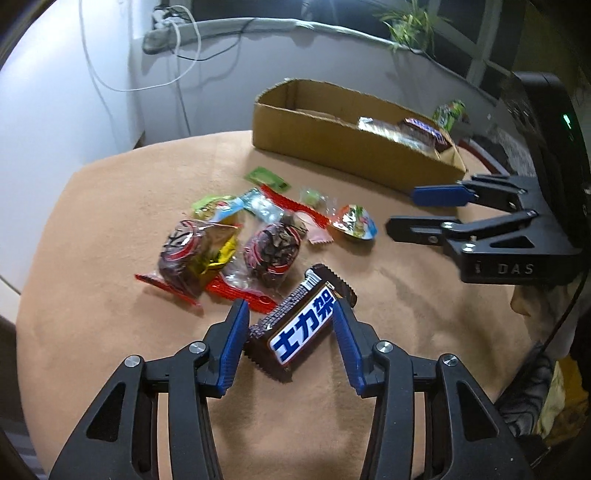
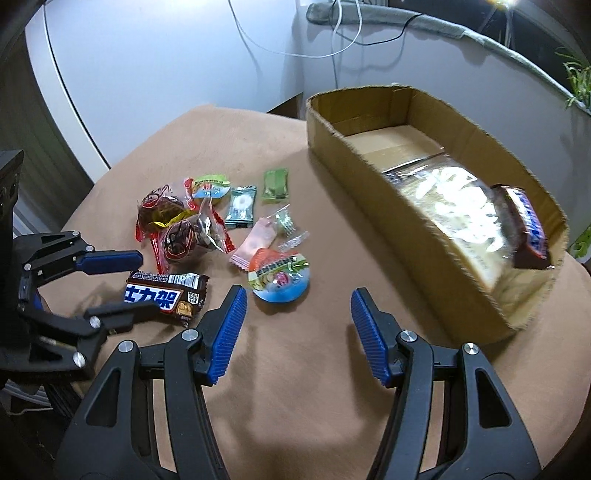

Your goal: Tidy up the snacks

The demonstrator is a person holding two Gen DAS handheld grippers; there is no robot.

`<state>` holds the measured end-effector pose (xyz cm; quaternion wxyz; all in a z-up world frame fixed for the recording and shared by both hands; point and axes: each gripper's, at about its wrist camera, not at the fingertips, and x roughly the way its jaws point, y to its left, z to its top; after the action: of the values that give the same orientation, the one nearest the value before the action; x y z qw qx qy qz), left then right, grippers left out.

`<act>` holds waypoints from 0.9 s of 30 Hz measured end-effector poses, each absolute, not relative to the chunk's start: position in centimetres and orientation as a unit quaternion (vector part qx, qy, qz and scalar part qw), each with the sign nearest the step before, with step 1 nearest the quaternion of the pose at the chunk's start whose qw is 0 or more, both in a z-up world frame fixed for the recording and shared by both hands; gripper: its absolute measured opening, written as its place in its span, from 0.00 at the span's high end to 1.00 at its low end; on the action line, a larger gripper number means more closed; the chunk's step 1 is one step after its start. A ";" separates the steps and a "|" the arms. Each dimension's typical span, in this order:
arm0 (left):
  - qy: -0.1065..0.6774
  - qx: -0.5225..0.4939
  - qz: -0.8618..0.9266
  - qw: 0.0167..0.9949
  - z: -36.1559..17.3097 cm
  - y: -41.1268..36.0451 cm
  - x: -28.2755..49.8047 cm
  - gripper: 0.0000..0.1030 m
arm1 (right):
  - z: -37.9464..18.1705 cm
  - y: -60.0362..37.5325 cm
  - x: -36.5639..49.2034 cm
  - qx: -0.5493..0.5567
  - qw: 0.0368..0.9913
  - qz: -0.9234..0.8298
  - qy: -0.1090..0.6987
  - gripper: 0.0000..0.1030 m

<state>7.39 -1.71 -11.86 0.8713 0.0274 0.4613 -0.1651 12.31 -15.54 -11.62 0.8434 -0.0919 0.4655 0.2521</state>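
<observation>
A brown Snickers bar (image 1: 301, 323) lies on the tan table cloth between the open jaws of my left gripper (image 1: 291, 310); the pads are at its sides and I cannot tell whether they touch it. It also shows in the right wrist view (image 2: 164, 297) between the left gripper's fingers (image 2: 110, 260). My right gripper (image 2: 297, 297) is open and empty, just right of a round jelly cup (image 2: 279, 277). A cardboard box (image 2: 373, 184) at the back right holds a clear bag (image 2: 454, 206) and another Snickers bar (image 2: 526, 229).
Several loose snacks lie in a pile mid-table: two dark red-wrapped packets (image 1: 271, 251), small candies (image 2: 242, 206), a green sachet (image 2: 275, 184), a pink one (image 2: 253, 247). Behind the table are a white wall, cables (image 1: 177, 55) and a plant (image 1: 410, 22). The table edge curves near left.
</observation>
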 end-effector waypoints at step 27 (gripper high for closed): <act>0.458 0.051 -0.181 0.869 -13.4 -3.1 7.2 0.74 | -14.0 -13.0 14.6 -0.115 0.831 0.255 0.480 0.60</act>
<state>7.19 -3.05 -13.41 0.8687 0.0510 0.4583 -0.1808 14.57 -12.95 -13.98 0.8312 -0.1149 0.4805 0.2549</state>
